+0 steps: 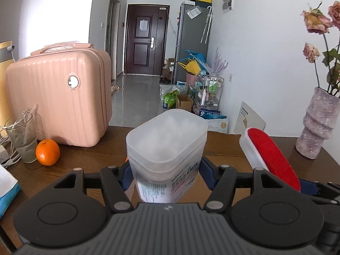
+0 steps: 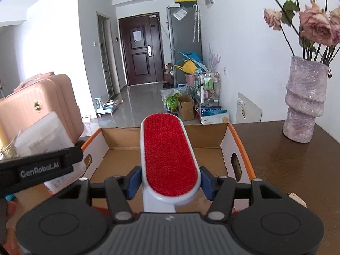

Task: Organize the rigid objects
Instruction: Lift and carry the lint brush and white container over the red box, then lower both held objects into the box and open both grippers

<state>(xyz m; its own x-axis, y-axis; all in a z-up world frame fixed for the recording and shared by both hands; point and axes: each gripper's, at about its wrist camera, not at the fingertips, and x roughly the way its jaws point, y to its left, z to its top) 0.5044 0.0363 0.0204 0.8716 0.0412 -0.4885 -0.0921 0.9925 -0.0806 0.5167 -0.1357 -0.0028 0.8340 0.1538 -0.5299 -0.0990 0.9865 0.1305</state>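
Both claws are up and tipped a little downward, side by side above the counter [image 1: 89,159]. The left claw [image 1: 164,177] has its blue pads pressed against the sides of a frosted plastic tub [image 1: 167,142], which stands upright between them, lid on top, printed label facing the camera. Over on the right, the right claw [image 2: 170,183] is clamped on a lint brush [image 2: 169,155], gripping its white body near the lower end, so the red bristle face looks up and the brush stretches away from the camera.

Now the box: an open cardboard box [image 2: 212,157] with orange-edged white sides sits on the counter directly under and beyond the brush. The part of its brown floor on show is bare. The brush tip reaches out over the box's far half, held clear above the floor. From the right camera the tub shows at the left, just beside the box's left wall, in the other claw.

Around them: a pink suitcase [image 1: 59,97], an orange [image 1: 47,152] and a glass [image 1: 21,140] to the left, and a lilac vase [image 2: 303,102] of faded roses at the right.
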